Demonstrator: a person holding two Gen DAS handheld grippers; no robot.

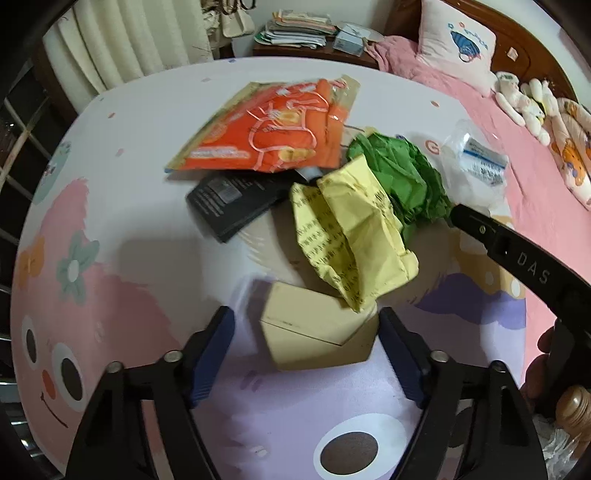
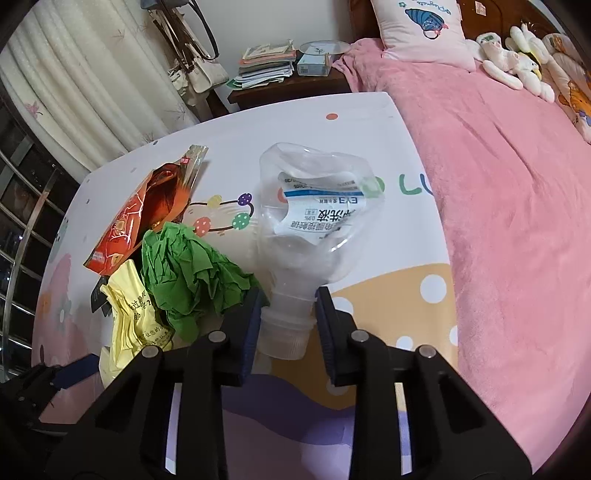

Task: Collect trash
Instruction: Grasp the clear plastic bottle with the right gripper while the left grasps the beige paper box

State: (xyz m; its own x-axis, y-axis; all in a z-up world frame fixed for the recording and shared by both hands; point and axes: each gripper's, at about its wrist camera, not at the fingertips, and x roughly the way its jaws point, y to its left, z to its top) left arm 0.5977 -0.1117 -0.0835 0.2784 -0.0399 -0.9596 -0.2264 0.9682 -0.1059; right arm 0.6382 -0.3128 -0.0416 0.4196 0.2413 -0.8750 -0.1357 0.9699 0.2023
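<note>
The trash lies on a cartoon-print tabletop (image 1: 122, 280). A small tan cardboard box (image 1: 314, 332) sits between the fingers of my left gripper (image 1: 306, 317), which is open; a gap shows at the left pad. Behind the box lie crumpled yellow paper (image 1: 347, 236), crumpled green paper (image 1: 399, 173), a black carton (image 1: 232, 199) and an orange snack packet (image 1: 273, 125). My right gripper (image 2: 290, 295) is shut on the neck of a crushed clear plastic bottle (image 2: 314, 206) with a blue-and-white label. The green paper (image 2: 192, 273) and yellow paper (image 2: 129, 314) lie just left of it.
A bed with a pink blanket (image 2: 517, 184) runs along the table's right edge, with a pillow (image 2: 421, 29) and plush toys (image 2: 517, 62) at its head. A nightstand piled with papers (image 2: 266, 66) stands behind the table. Curtains (image 2: 74, 85) and a hanging bag are at back left.
</note>
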